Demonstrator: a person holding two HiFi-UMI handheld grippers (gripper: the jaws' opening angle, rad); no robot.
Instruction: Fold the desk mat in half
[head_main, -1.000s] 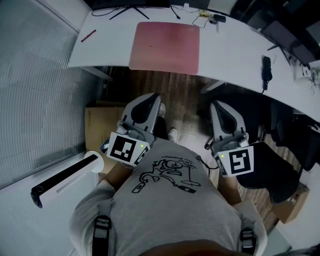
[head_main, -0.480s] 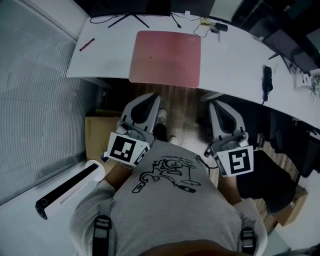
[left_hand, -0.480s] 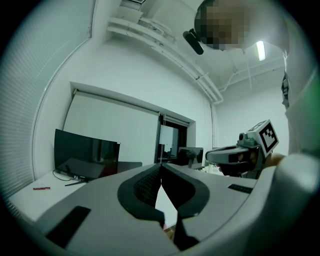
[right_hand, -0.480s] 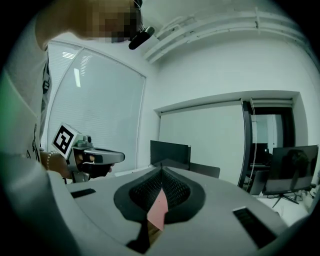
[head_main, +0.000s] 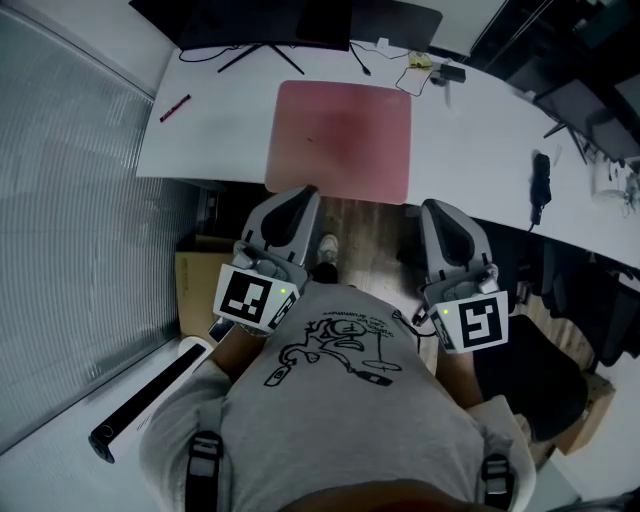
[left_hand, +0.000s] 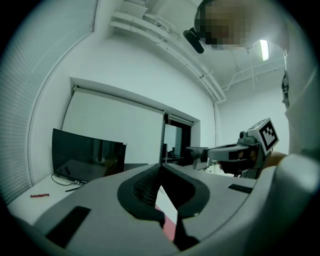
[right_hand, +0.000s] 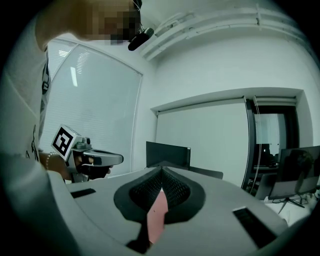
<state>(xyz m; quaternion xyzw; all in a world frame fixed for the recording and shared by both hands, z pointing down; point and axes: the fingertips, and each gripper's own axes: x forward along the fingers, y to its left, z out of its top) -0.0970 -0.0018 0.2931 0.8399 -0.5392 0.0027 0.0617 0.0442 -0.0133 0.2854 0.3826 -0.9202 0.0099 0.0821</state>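
Head view: mat (head_main: 343, 140) flat, unfolded on counter (head_main: 215, 130), 12 o'clock. Left gripper (head_main: 300, 193), right gripper (head_main: 441, 208) closed, empty, aimed at near edge, likely for corner pinch.

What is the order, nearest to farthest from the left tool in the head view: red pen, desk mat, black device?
1. Desk mat, just ahead of the left tool.
2. Red pen, far left.
3. Black device, far right.
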